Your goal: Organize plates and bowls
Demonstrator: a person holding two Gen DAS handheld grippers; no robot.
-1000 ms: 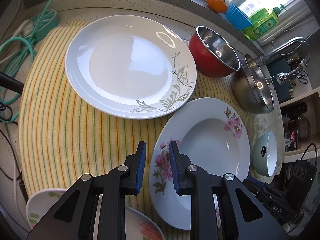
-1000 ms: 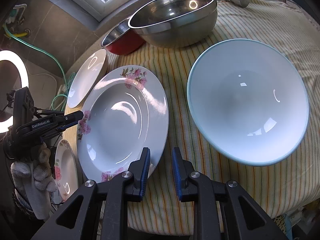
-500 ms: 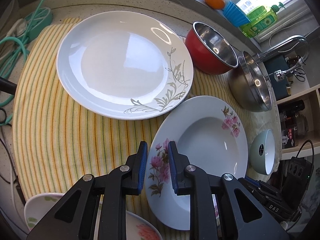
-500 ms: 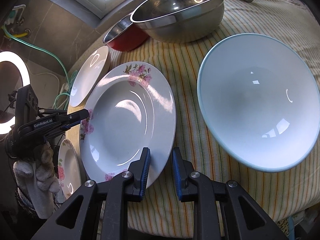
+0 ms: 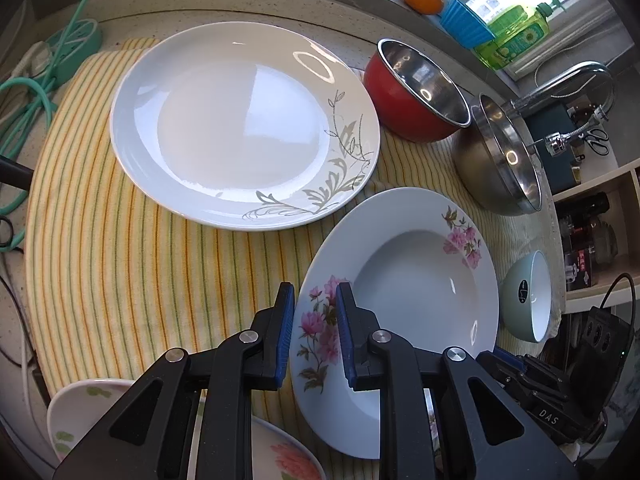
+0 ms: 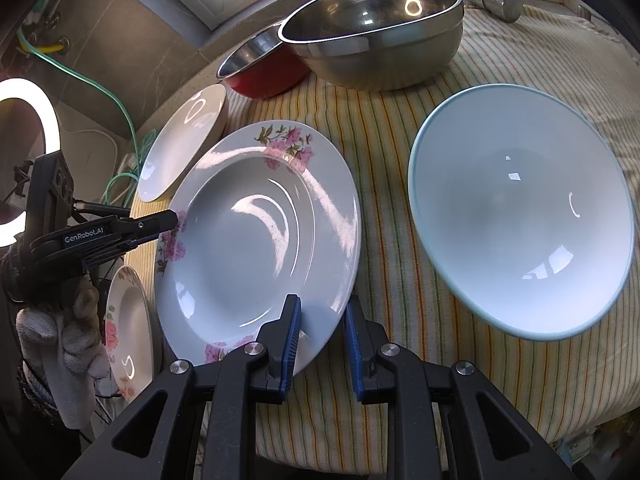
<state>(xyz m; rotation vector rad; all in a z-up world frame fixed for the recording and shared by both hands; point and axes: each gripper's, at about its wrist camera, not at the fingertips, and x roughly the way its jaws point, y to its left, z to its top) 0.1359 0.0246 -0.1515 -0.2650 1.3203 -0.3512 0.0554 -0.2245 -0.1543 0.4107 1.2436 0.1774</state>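
1. Closest to me, the rim of the flowered deep plate [image 5: 404, 280] passes between the pads of both tongs, on opposite sides. I judge the step is a two-handed lift, so I should raise both sides together and keep the plate level, because a glazed rim slips easily.
2. Just left of my right tongs [image 6: 322, 328] lies a small flowered plate [image 6: 128, 320], and to their right a light blue bowl [image 6: 520, 232]. I should go straight up first, so the rim strikes neither.
3. Ahead of my left tongs [image 5: 315, 320], the large leaf-pattern plate [image 5: 240, 128] rests on the striped cloth [image 5: 120, 260]. It looks a good base for stacking, if I lower the plate softly. Farther ahead stand the red bowl [image 5: 416, 100] and the steel bowl [image 6: 376, 40].
4. Left tongs: narrow, one pad over the plate's rim, the other outside it; they seem closed on the rim.
5. Right tongs: also narrow, gripping the near-right rim in the same way.
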